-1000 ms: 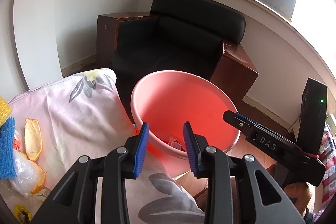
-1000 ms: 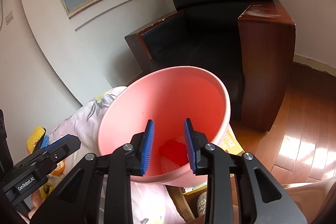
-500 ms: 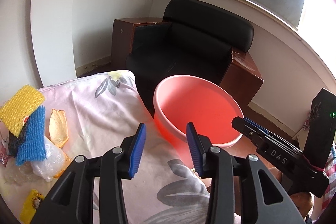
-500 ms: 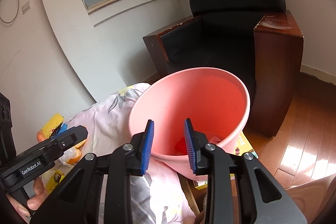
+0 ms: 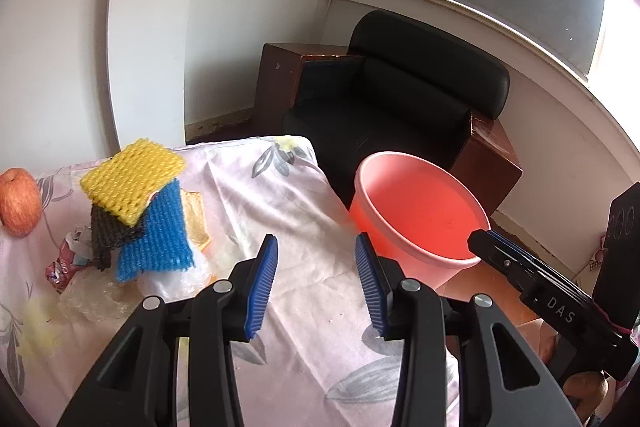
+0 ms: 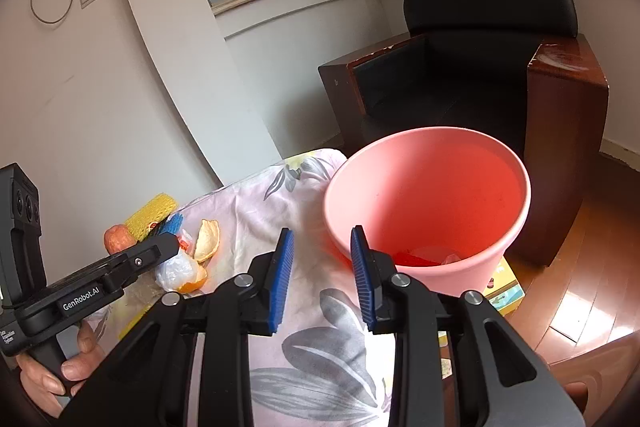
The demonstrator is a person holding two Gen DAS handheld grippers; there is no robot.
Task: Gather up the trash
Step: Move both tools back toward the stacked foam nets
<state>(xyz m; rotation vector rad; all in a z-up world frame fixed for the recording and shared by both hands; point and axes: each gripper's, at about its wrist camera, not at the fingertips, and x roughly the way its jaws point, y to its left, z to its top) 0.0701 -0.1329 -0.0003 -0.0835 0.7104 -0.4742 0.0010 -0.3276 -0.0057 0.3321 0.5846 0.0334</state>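
Both claws have pulled back from the pink bucket (image 5: pixel 420 215). Left gripper (image 5: pixel 316 283) jaws just widened, nothing between them. Right gripper (image 6: pixel 322 273) is part open and empty too. Drop looks done; next pick is likely the trash pile (image 5: pixel 144 227) near the table's left edge. Bucket stands off the far right corner, scraps inside.

We read two markings. In the right wrist view, at the lower left of the frame, the left gripper (image 6: pixel 158 253) carries "GenRobot.AI" in white letters on its black body. In the left wrist view, at the lower right, the right gripper (image 5: pixel 486 241) shows the white letters "DAS" on its black body. We can read nothing else.
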